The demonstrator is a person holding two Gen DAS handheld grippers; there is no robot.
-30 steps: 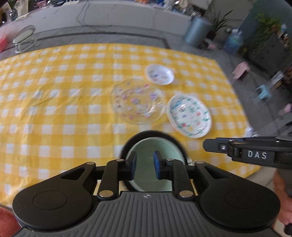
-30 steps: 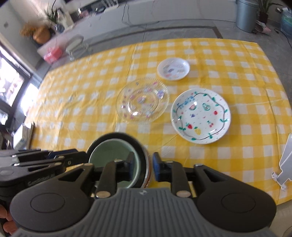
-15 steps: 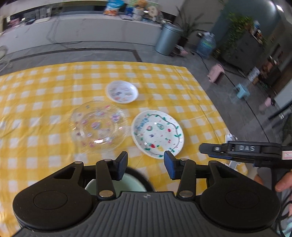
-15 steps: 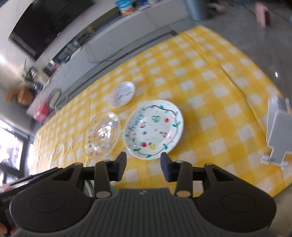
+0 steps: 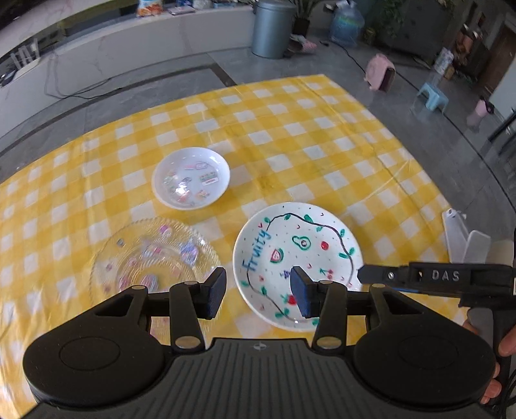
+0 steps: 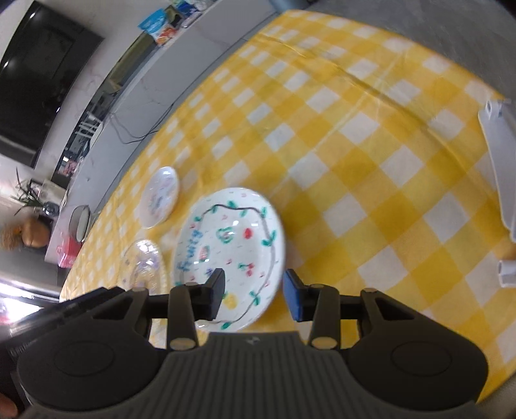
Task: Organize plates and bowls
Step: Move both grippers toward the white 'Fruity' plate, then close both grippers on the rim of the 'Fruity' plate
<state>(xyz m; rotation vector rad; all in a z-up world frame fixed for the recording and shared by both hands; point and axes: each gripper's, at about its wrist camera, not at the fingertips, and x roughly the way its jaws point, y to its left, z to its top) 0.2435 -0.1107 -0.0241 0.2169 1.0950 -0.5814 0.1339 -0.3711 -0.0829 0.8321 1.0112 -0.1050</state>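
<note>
A white plate painted with fruit and the word "Fruity" [image 5: 298, 254] lies on the yellow checked tablecloth [image 5: 322, 151]. A clear glass plate [image 5: 151, 258] lies left of it and a small white dish [image 5: 191, 178] lies behind. My left gripper [image 5: 258, 295] is open and empty above the near left edge of the fruit plate. My right gripper [image 6: 253, 295] is open and empty over the fruit plate's [image 6: 229, 251] near rim; it also shows from the side in the left wrist view [image 5: 435, 280]. The glass plate [image 6: 142, 267] and small dish [image 6: 160, 197] lie to the left.
A white plastic rack [image 5: 464, 238] stands at the table's right edge, also in the right wrist view [image 6: 498, 167]. Beyond the table are a grey bin [image 5: 272, 27], a long white counter [image 5: 113, 54] and a blue stool [image 5: 432, 95].
Both grippers opened and moved right and forward off the green bowl, which has dropped out of view. Both now hang over the fruit plate.
</note>
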